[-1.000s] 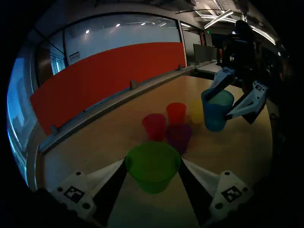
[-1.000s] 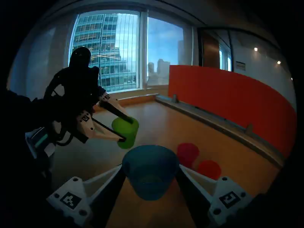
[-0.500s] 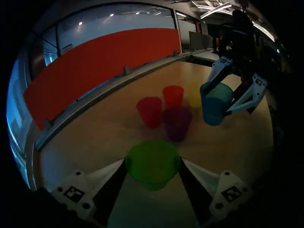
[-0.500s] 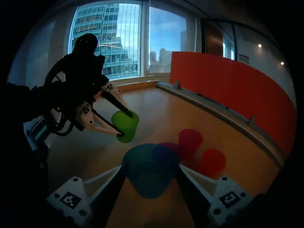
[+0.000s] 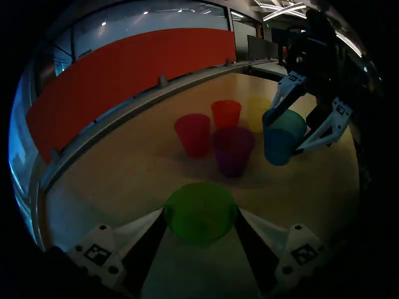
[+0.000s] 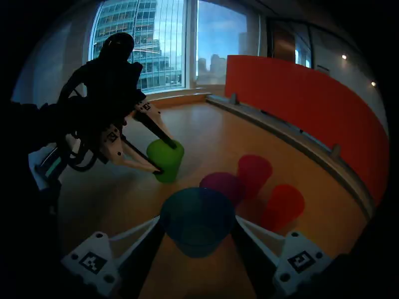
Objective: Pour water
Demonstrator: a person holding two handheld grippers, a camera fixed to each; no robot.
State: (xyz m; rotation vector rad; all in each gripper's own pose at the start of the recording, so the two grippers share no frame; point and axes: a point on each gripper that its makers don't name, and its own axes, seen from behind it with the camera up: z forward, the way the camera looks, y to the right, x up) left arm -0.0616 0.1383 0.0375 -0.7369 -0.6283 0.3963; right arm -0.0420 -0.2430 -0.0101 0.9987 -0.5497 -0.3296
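Observation:
In the left gripper view my left gripper [image 5: 200,215] is shut on a green cup [image 5: 200,212], held low over the wooden table [image 5: 124,164]. Farther right in that view, my right gripper [image 5: 289,132] holds a blue cup [image 5: 280,137], tilted slightly. The right gripper view has my right gripper [image 6: 197,226] shut on the blue cup [image 6: 197,226] at the bottom centre. The left gripper [image 6: 162,159] with the green cup [image 6: 165,159] is at centre left, held by a dark figure [image 6: 107,94]. Any water inside the cups is too dim to make out.
A pink cup [image 5: 193,134], an orange cup [image 5: 226,113], a purple cup [image 5: 233,149] and a yellow cup [image 5: 257,110] stand clustered mid-table. An orange partition [image 5: 124,74] with a rail runs along the table's far edge. Large windows [image 6: 144,45] lie behind the person.
Both grippers have tipped downward and come lower toward the table. The standing cups now sit higher and closer in both views. Both cups stay gripped.

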